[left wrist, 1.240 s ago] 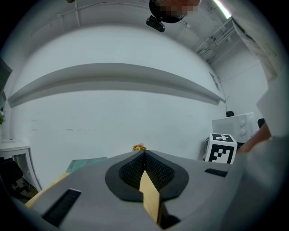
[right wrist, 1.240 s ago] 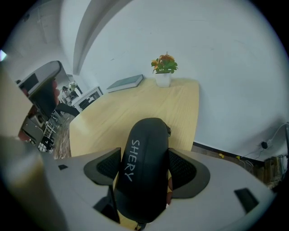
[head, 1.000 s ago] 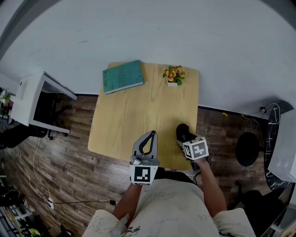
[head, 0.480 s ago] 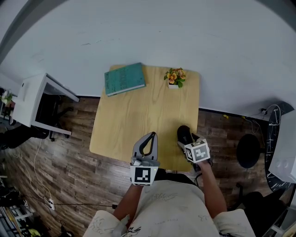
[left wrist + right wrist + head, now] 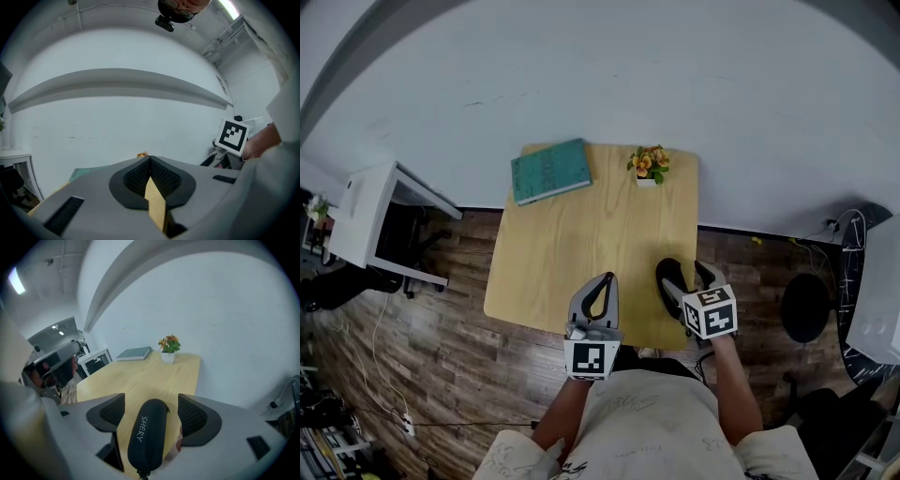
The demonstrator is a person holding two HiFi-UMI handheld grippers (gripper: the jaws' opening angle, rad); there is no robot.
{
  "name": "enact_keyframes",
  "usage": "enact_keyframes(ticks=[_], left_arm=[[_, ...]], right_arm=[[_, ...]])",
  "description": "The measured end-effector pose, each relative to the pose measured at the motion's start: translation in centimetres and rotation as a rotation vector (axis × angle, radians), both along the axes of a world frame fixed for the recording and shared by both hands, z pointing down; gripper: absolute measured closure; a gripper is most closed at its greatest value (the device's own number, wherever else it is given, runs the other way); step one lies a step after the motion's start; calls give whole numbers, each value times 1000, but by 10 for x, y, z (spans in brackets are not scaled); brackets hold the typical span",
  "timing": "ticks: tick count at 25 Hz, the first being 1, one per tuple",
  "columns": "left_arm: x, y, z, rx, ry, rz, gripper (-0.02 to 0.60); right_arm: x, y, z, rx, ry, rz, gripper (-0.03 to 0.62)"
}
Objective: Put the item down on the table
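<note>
A black zipped case (image 5: 667, 275) lies on the wooden table (image 5: 581, 234) near its front right corner. My right gripper (image 5: 686, 281) stands open around it. In the right gripper view the case (image 5: 147, 434) sits lengthwise between the two pads (image 5: 193, 414), with a gap on each side. My left gripper (image 5: 603, 281) hovers over the table's front edge, shut with nothing in it; in the left gripper view the left gripper (image 5: 150, 161) shows its jaws meeting at the tips.
A teal book (image 5: 549, 170) lies at the table's far left corner and a small pot of orange flowers (image 5: 650, 163) stands at the far right. A white desk (image 5: 366, 211) is off to the left, a black stool (image 5: 802, 302) to the right.
The right gripper's jaws have spread apart and let go of the black case, which now rests on the table. The left gripper has stayed in place.
</note>
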State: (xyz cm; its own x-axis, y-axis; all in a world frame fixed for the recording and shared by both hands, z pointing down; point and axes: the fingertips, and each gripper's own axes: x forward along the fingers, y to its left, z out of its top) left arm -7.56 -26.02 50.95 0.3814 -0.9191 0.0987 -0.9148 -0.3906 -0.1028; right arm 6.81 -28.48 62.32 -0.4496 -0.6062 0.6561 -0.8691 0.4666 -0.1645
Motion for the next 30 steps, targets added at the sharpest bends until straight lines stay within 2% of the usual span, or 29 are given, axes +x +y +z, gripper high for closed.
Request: enact_keyframes(ticks=[3, 9, 17, 24, 30], left_arm=[[-1, 2, 0, -26, 1, -10, 574], [1, 2, -19, 37, -6, -13, 574], [-2, 1, -45, 64, -8, -32, 574], [-2, 3, -68, 122, -29, -36, 574], [-2, 8, -78, 162, -56, -38, 574]], right_arm=[[4, -5, -33, 92, -35, 19, 246], [13, -7, -95, 280, -93, 58, 246], [22, -2, -152, 478, -125, 73, 246], [40, 11, -208, 792, -133, 140, 246], [53, 21, -225, 887, -160, 188, 246]])
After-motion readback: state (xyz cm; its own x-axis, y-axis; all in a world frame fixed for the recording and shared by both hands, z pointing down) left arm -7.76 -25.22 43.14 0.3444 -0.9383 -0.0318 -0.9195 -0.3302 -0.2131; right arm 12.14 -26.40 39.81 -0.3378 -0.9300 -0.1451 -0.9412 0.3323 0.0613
